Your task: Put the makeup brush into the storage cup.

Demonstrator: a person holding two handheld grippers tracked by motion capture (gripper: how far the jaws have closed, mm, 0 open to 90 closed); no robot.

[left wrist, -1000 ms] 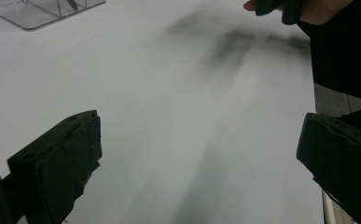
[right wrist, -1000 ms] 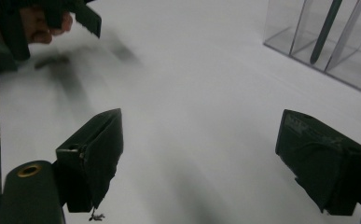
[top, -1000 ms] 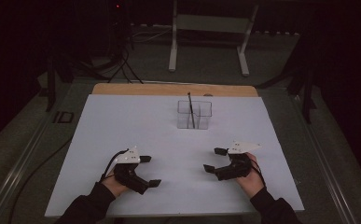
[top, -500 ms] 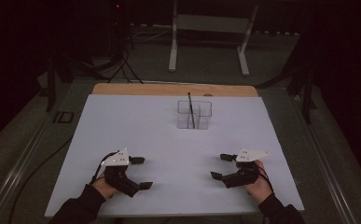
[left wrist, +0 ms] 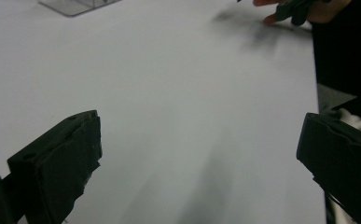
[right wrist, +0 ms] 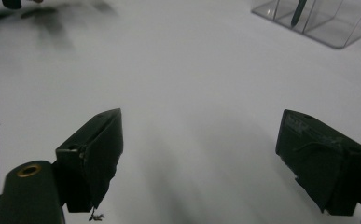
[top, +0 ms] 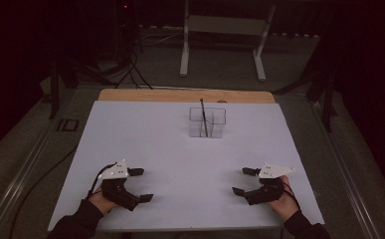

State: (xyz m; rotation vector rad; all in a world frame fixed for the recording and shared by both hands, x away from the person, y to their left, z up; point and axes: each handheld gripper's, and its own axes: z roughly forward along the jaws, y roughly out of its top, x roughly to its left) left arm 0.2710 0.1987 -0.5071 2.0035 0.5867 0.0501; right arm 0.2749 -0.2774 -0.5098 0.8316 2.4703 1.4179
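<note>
The fingers of the left gripper stand wide apart with nothing but bare white counter between them, and the fingers of the right gripper are spread just as far, equally empty. Neither pair touches anything, which suits hands that are parked rather than working: open fingers are ready to close on something and carry no load while they wait.

Both grippers sit low near the front edge of the counter, the left one toward the front left corner and the right one toward the front right corner, well apart from each other. Each points inward and slightly forward, so the open middle of the counter lies between them. The person's left hand and right hand rest behind them at the front edge, a relaxed position that keeps the arms out of the way.

The thing nearest their reach is the clear container, a small see-through box split into compartments, standing toward the back edge, roughly on the counter's centre line and far from both grippers. A thin dark pen stands in it, leaning slightly, held upright by the box walls. I cannot tell for sure which compartment holds it. Being central, the box looks equally reachable by either gripper.
</note>
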